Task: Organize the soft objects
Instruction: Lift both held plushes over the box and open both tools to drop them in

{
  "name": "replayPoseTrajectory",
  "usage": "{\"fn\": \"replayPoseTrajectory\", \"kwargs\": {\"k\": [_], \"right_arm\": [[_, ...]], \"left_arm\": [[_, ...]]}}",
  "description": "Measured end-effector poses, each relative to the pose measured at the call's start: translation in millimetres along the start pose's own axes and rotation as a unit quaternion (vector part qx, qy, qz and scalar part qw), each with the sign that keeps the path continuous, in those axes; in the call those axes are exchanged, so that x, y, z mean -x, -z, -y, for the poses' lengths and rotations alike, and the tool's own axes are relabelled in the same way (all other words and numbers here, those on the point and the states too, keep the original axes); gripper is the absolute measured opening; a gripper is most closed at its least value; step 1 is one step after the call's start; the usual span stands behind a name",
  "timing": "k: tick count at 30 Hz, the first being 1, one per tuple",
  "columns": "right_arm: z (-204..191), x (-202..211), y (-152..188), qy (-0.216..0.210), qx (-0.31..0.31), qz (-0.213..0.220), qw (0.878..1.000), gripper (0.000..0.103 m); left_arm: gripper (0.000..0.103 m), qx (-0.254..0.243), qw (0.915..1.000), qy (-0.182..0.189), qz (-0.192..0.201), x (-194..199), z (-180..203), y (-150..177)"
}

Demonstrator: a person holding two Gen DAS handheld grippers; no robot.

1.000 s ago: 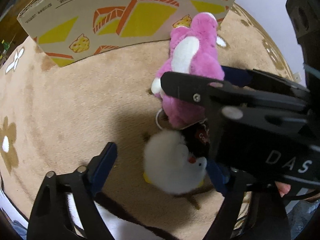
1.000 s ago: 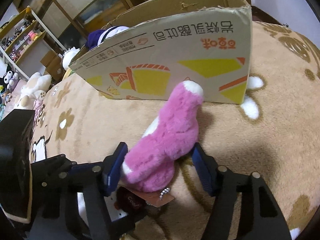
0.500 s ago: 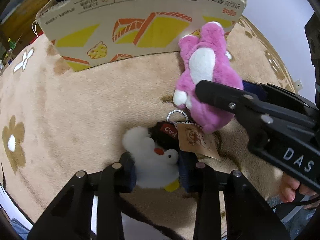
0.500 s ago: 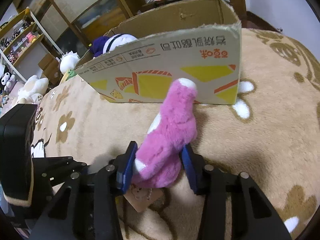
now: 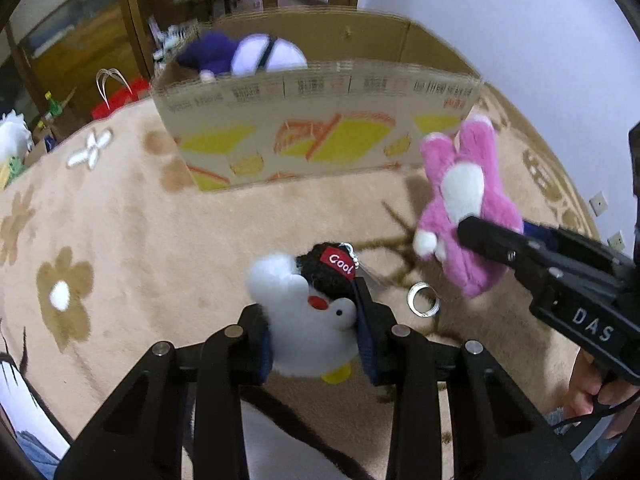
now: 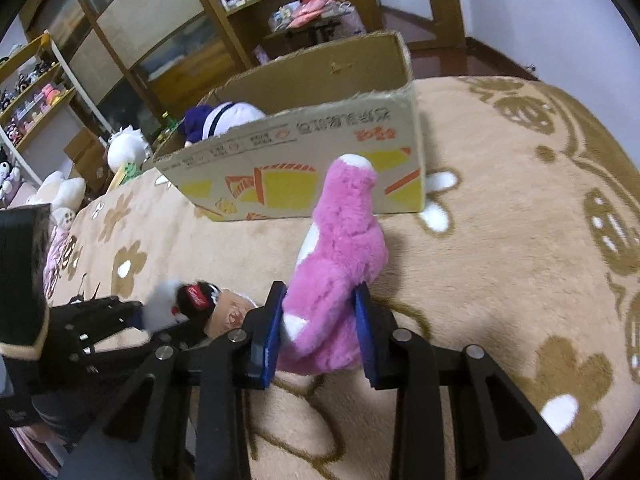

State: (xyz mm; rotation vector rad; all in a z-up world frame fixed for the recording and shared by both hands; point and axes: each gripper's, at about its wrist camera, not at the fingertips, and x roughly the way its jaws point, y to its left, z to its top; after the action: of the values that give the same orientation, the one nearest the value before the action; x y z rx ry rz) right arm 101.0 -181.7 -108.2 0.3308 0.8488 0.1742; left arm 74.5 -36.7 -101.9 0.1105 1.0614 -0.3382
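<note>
Beside the one cardboard box two plush toys are held up, one pink and one white, with one purple-and-white plush inside it.

Fluffy pink plush toy, matt cardboard box

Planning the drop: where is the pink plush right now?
The pink plush is clamped in the right gripper above the rug, just in front of the box's near wall, to the right of the penguin.
</note>
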Motion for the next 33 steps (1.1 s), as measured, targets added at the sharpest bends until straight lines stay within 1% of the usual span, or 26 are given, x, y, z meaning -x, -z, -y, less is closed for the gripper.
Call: {"fn": "replayPoseTrajectory", "kwargs": {"k": [4,6,8,10,12,17,19,21,23,27,31,33], "right_arm": [[0.6,17.1,1.7,0.010,-0.007,0.024,1.000,0.035],[-3.7,22.8,2.0,0.015,0.001,0.038,0.999,0.035],[-9.1,32.9,2.8,0.022,0.013,0.060,0.998,0.035],[-14.9,42.1,4.0,0.022,0.025,0.082,0.996,0.035],[-20.8,49.2,3.4,0.032,0.035,0.096,0.994,0.035],[-30.4,58.8,2.0,0.045,0.053,0.114,0.991,0.035],[-31.5,63.1,-0.1,0.050,0.056,0.123,0.990,0.035],[-33.1,67.3,-2.0,0.061,0.062,0.133,0.987,0.035],[-34.4,71.5,-5.9,0.069,0.065,0.147,0.984,0.035],[-35.9,74.6,-11.9,0.078,0.068,0.161,0.981,0.035],[-38.3,79.8,-18.9,0.100,0.077,0.184,0.975,0.035],[-39.9,81.7,-22.2,0.101,0.083,0.192,0.972,0.035]], "left_arm": [[0.032,0.008,0.9992,-0.002,0.039,17.9,-2.3,-1.3],[0.032,0.014,0.9981,-0.003,0.059,24.4,-1.0,-3.7],[0.032,0.016,0.9968,-0.007,0.078,33.1,-2.0,-4.7],[0.032,0.009,0.9962,-0.015,0.085,40.5,-2.8,-5.7],[0.032,-0.002,0.9949,-0.028,0.096,45.3,1.9,-6.5],[0.032,-0.029,0.9894,-0.049,0.133,63.4,11.3,-11.7],[0.032,-0.046,0.9865,-0.051,0.149,72.4,17.4,-13.2],[0.032,-0.053,0.9836,-0.044,0.167,81.3,19.7,-16.8],[0.032,-0.056,0.9822,-0.040,0.175,84.5,18.8,-20.6],[0.032,-0.059,0.9788,-0.038,0.192,92.0,19.7,-30.5],[0.032,-0.067,0.9744,-0.043,0.210,97.4,21.0,-42.5],[0.032,-0.067,0.9729,-0.045,0.217,98.5,20.1,-49.9]]}}
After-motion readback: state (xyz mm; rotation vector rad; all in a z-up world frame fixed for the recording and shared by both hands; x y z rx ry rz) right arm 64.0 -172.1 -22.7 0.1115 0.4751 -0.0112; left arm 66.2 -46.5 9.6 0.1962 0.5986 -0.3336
